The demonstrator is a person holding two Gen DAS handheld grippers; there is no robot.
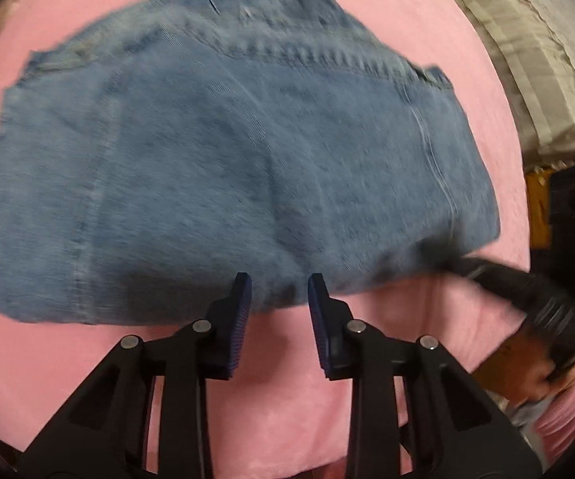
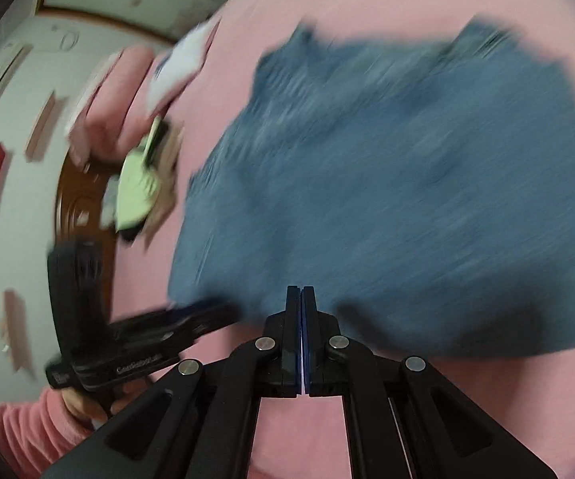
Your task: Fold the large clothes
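Denim jeans (image 1: 227, 167) are lying folded into a compact block on the pink bed cover (image 1: 287, 379), filling the middle of both frames. The left gripper (image 1: 279, 283) is standing narrowly parted at the lower edge, holding nothing. The right gripper (image 2: 300, 291) is pressed fully together and empty. Folding looks mostly done; perhaps one last fold or smoothing is remaining.

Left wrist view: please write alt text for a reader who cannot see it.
Folded blue jeans lie on a pink cover. The left gripper, its fingers apart, hangs over their near edge, holding nothing. At right, the blurred right gripper reaches that edge.
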